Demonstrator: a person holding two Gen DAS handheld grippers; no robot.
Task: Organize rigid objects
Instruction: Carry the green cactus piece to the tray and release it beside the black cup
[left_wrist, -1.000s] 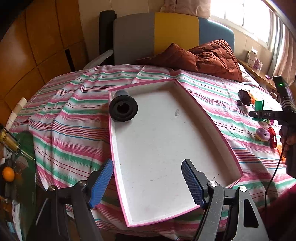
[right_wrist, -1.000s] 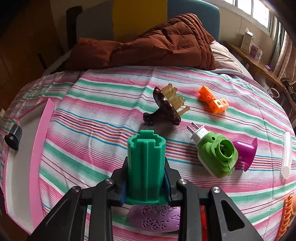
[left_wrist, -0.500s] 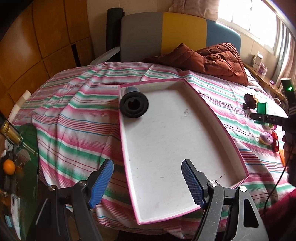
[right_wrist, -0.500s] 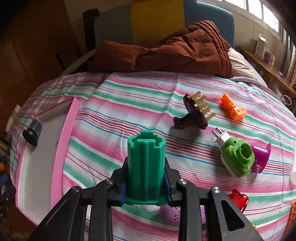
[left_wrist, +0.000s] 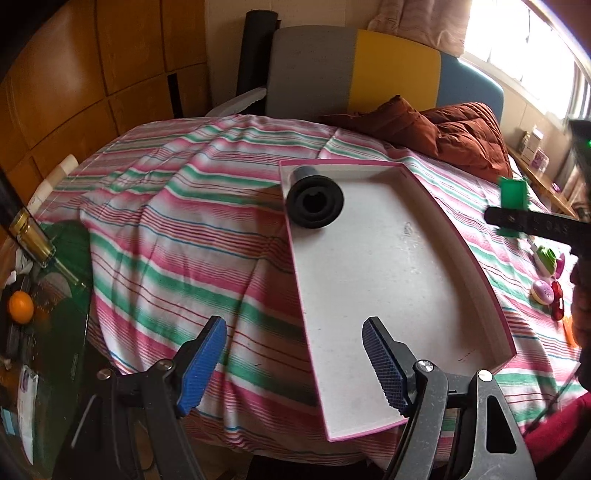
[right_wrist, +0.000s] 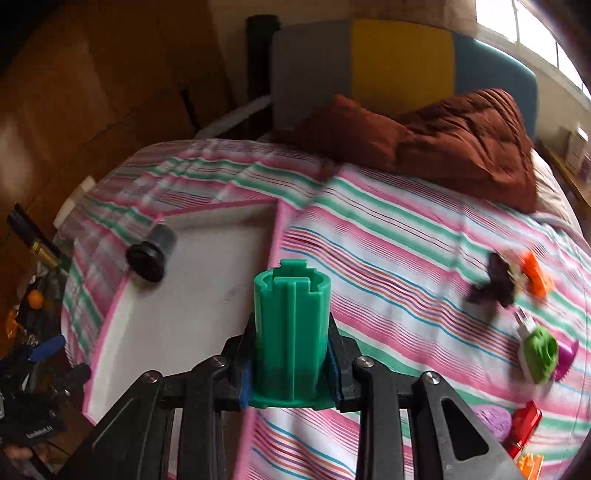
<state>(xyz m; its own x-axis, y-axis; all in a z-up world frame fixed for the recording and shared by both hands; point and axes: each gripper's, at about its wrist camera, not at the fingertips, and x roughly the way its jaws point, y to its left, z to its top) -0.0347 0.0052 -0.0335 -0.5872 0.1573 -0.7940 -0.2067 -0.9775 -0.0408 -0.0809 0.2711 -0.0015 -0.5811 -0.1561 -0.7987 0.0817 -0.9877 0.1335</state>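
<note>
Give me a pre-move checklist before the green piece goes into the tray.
1. Grip: right gripper clamps the green piece low on both sides, piece upright: ok.
2. Landing space: tray floor is mostly bare: ok.
3. Obstacle: black roller lies in the tray's far corner, apart from the open middle: ok.
4. Position: the green piece appears over the tray's pink edge, not clearly over the floor: not ok.
5. Left gripper: open, empty, at the tray's near end, may crowd the drop: cannot tell.
6. Height above the tray: cannot tell.
</note>
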